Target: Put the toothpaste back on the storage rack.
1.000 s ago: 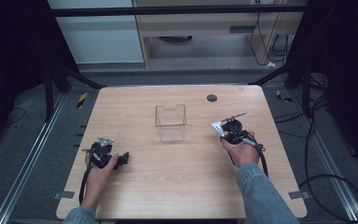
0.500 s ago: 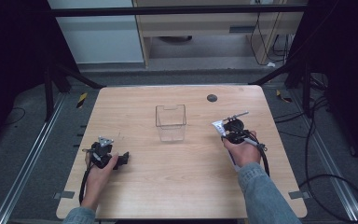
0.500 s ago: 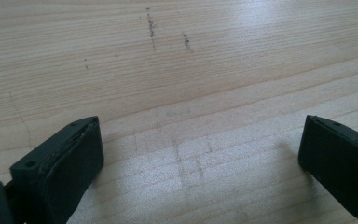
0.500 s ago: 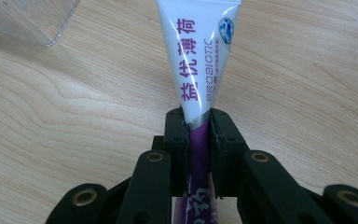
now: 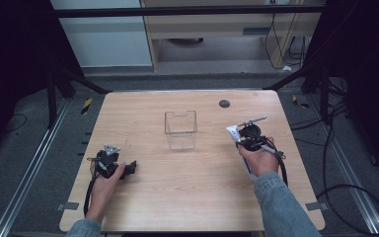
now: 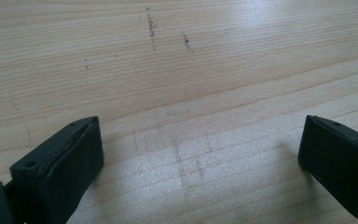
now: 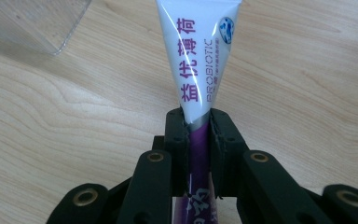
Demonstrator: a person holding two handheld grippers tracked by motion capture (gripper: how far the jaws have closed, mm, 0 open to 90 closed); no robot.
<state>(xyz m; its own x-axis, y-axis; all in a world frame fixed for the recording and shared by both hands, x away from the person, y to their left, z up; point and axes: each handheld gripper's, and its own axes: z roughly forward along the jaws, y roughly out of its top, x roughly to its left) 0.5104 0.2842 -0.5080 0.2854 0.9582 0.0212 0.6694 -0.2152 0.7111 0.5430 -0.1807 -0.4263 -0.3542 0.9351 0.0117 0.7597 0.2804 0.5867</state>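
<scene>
Pinching toothpaste tube [image 7: 198, 60] between right tongs [image 7: 198, 140], near clear box [image 5: 180, 129]

The person's left hand [image 5: 104, 178] lies low on the table at about eight o'clock, forearm coming up from the bottom edge, wrapped round the black two-jaw left gripper [image 5: 128, 168], which points toward three o'clock. In the left gripper view its jaws stand wide apart, nothing between them, close over the wood. The right hand [image 5: 260, 160], in a blue denim sleeve [image 5: 284, 205], sits at about four o'clock and carries the black two-jaw right gripper [image 7: 198, 135], aimed toward eleven o'clock. Its jaws are pressed tight against a white and purple tube [image 7: 198, 56].
</scene>
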